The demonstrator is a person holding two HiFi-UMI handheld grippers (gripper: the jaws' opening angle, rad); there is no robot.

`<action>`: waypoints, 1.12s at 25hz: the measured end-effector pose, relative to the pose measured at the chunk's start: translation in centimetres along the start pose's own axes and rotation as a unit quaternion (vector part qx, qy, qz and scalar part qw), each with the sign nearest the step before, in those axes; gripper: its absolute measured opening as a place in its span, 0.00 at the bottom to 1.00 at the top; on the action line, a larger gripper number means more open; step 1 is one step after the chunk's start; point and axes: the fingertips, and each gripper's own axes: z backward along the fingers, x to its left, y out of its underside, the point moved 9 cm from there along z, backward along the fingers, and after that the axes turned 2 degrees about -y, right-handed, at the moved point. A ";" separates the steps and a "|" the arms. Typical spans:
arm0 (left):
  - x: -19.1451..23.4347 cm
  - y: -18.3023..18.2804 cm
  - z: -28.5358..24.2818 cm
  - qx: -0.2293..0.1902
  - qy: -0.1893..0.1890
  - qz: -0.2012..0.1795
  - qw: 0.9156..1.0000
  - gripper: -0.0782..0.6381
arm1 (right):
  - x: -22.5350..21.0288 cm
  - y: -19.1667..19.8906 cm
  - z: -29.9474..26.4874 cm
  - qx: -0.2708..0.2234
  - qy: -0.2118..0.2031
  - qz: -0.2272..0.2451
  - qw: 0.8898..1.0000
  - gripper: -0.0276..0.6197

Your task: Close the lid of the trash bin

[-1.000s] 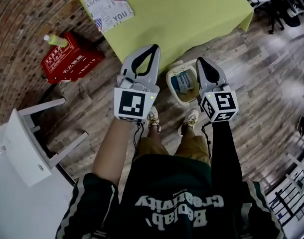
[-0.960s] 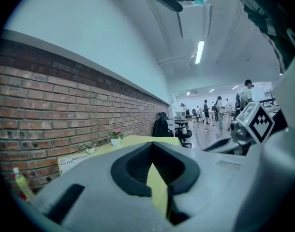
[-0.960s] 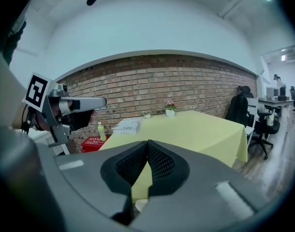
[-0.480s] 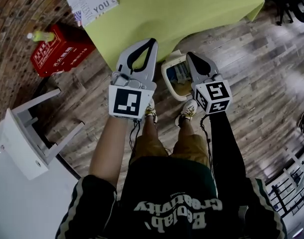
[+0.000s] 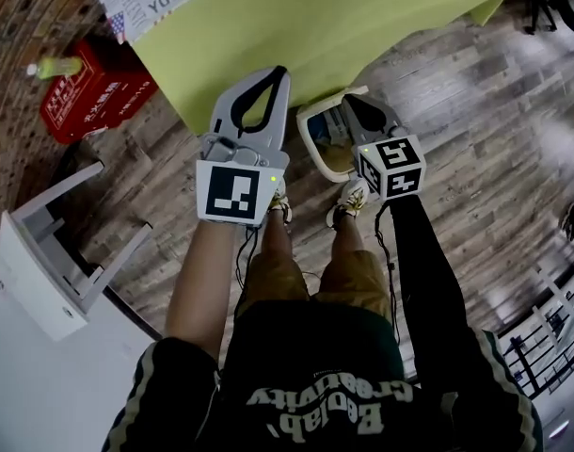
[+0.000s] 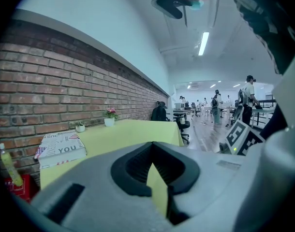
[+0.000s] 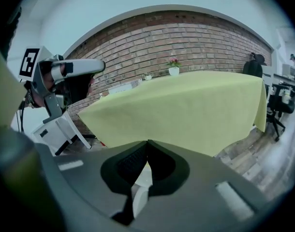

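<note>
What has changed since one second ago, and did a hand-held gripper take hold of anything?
The person has stepped a little closer to the trash bin, and the right hand-held gripper now reaches further over its right side. Nothing was taken hold of. It and the left hand-held gripper stay shut and empty; the bin stays open.

In the head view, evenly bright, with pale glare on the wooden floor (image 5: 541,139) at the right and only soft shadows beside the yellow-green table (image 5: 343,17). Strongly bent toward the edges. In the left gripper view, lit from a long ceiling lamp (image 6: 204,42) at upper centre, washed out in the far hall, very blurred on the left gripper (image 6: 152,143) near the lens, black in the corners. In the right gripper view, softer and a little dim, sharp on the brick wall (image 7: 186,42), blurred on the right gripper (image 7: 147,140) in the lower half.
</note>
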 end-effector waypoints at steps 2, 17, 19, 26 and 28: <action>0.2 0.7 -0.2 0.004 -0.003 0.000 1.000 0.12 | -0.3 0.4 -1.0 0.007 0.001 0.005 1.000 0.04; 1.5 3.8 1.2 0.029 -0.030 0.021 0.999 0.12 | -1.9 3.6 -7.2 0.078 0.008 -0.007 0.997 0.04; 1.8 4.0 1.5 0.030 -0.038 0.028 0.998 0.12 | -1.9 3.5 -7.5 0.079 0.013 0.000 0.997 0.04; 2.1 4.5 2.5 0.032 -0.049 0.036 0.998 0.12 | -1.8 3.4 -7.5 0.082 0.016 -0.002 0.997 0.04; 2.1 4.6 2.6 0.032 -0.048 0.037 0.998 0.12 | -1.7 3.6 -7.3 0.081 0.018 -0.004 0.997 0.04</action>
